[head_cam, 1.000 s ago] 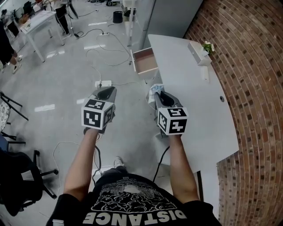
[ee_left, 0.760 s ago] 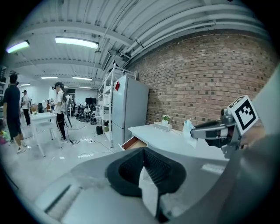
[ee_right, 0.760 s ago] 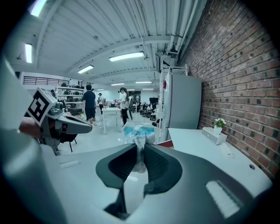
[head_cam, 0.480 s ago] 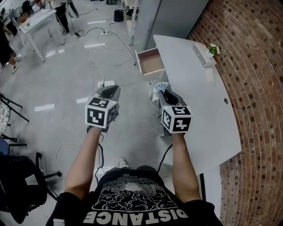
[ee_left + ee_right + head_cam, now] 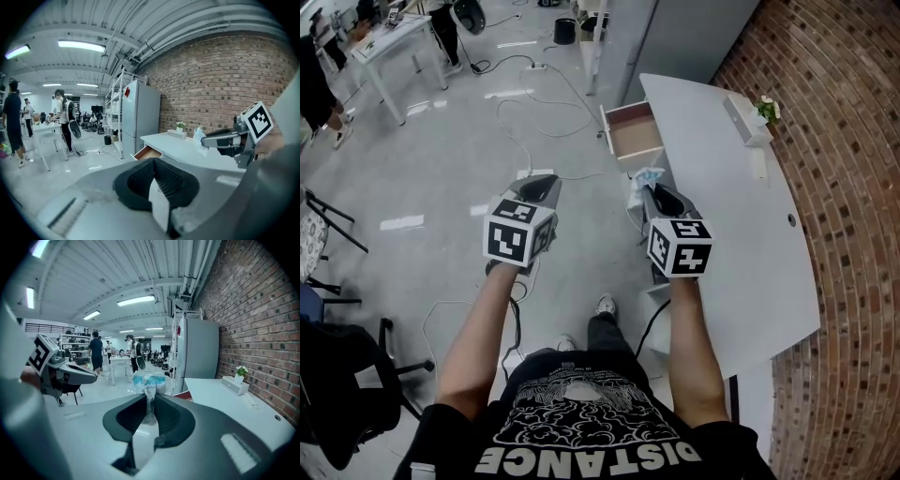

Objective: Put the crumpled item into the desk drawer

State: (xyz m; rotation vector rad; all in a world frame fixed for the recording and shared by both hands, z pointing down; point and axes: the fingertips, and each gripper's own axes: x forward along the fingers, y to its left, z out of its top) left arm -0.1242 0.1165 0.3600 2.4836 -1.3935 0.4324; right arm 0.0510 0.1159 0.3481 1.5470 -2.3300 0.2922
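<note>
One crumpled item [image 5: 149, 382], white with pale blue patches, is clamped between the jaws of the right gripper [image 5: 149, 411]. Whether it is paper or thin plastic cannot be told. In the head view it is held in the air just beside the long edge of the single white desk [image 5: 727, 225], short of the one open drawer [image 5: 633, 133]. There the right gripper's nose covers most of it, and only a small tuft shows.

The drawer juts out from the desk's edge over the floor and shows a bare wooden bottom. Open grey floor lies between the item and the drawer.

There are two hand-held grippers, side by side and apart, each with one marker cube. The left gripper [image 5: 153, 180] has its jaws pressed together with nothing between them. It hangs over open floor, well clear of the desk.

One small potted plant [image 5: 766, 109] stands at the desk's far end, against the brick wall [image 5: 853, 187]. Several cables [image 5: 534, 141] trail across the floor. A black office chair [image 5: 347, 375] is cut off at the lower left. Far off, a few people stand around a white table [image 5: 389, 37], too small to make out.
</note>
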